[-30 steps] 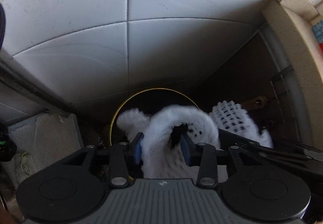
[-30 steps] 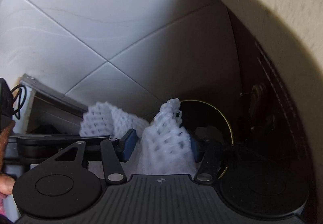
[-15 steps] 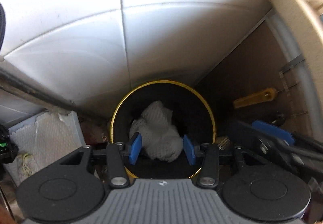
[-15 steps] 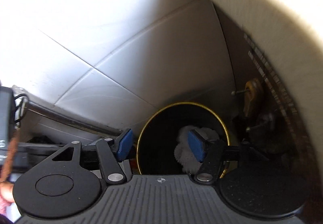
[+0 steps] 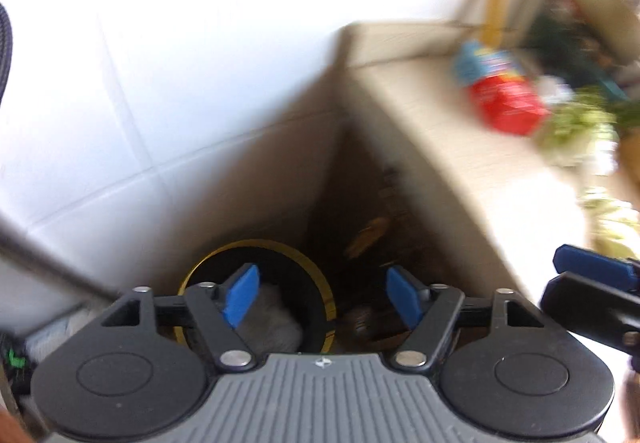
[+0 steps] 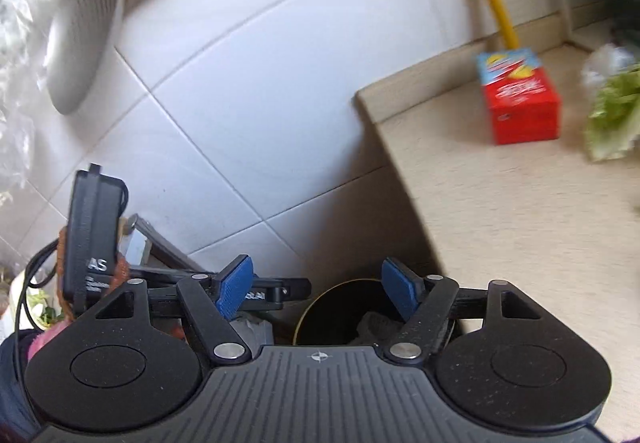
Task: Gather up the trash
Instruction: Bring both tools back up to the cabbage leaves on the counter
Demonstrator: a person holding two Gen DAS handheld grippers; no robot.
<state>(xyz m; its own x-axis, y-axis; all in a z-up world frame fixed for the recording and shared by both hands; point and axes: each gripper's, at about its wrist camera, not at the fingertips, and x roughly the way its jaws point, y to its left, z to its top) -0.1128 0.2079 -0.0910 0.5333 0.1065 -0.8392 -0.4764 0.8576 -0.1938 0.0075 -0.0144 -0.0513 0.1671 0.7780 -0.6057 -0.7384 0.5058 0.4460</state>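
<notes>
Both grippers are empty, and the white trash sits in the bin.

The left gripper [image 5: 322, 297] has its blue fingers [image 5: 240, 295] wide apart and opening more, with nothing between them. The bin [image 5: 256, 249], black with a gold rim, is below and past the left finger, and the white foam net [image 5: 276, 323] lies inside it. The right gripper [image 6: 316, 293] is opening too and holds nothing (the bin shows just under its right finger). The net looks very light, soft and squashy, so it should not break or slip. If it needs grabbing again, I would pinch a bunched-up fold on top, gently. Far past the fingers, on the counter [image 6: 500, 203], are a red box [image 6: 520, 103] and some green leaves [image 6: 614, 115].
</notes>
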